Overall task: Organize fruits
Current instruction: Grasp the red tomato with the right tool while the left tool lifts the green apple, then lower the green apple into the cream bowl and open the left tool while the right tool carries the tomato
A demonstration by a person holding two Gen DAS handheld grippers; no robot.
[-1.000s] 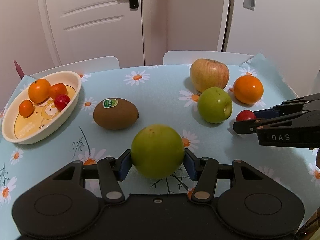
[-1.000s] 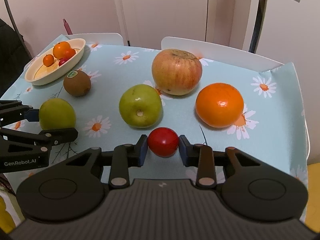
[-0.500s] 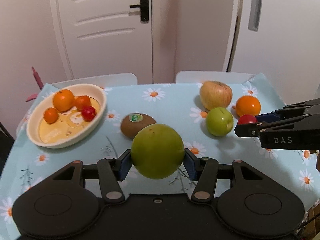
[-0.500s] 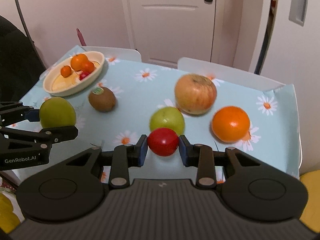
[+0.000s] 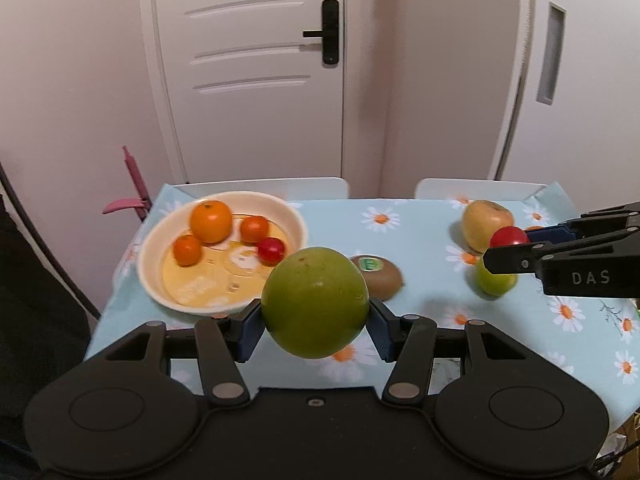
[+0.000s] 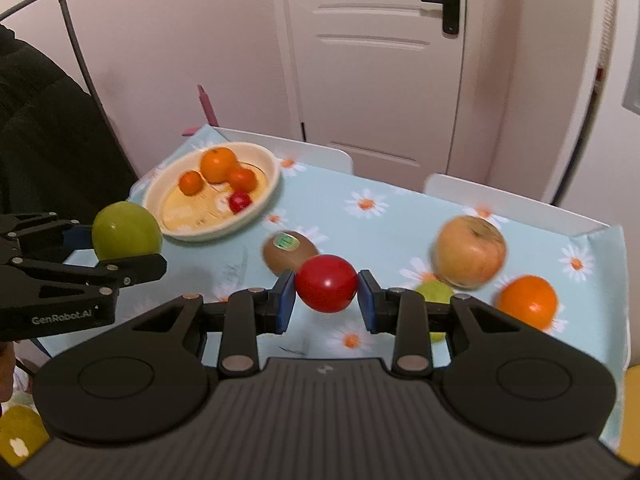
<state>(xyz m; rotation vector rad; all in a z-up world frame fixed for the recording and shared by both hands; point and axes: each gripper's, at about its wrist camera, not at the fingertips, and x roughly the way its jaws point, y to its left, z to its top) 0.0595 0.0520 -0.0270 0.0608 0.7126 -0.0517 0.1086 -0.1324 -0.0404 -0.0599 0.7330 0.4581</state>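
- Your left gripper [image 5: 315,322] has its blue pads clamped on the sides of a big round green apple [image 5: 315,302], jaws partly spread to fit it. It hangs in the air over the near edge of the table, just this side of the bowl.
- That apple is pretty much a ball, so no real long axis, and I can't make out a stem end to say which way it points.
- Your right gripper [image 6: 326,300] has its jaws nearly closed on a small shiny red tomato-like fruit [image 6: 326,283], held up off the light blue daisy-print tablecloth [image 6: 384,220]. It's slightly wider than tall, long side running pad to pad.
- The cream oval ceramic bowl [image 5: 294,216] sits at the far left of the table, holding three orange citrus fruits and one small red fruit [image 5: 271,249].
- A brown fuzzy kiwi with a green sticker [image 6: 289,254] lies on the cloth mid-table, long axis running left to right, sticker facing up.
- Further right: a yellow-red apple [image 6: 470,251] with its stem dimple up, an orange [image 6: 526,300] beside it, and a smaller green apple [image 5: 494,280] in front.
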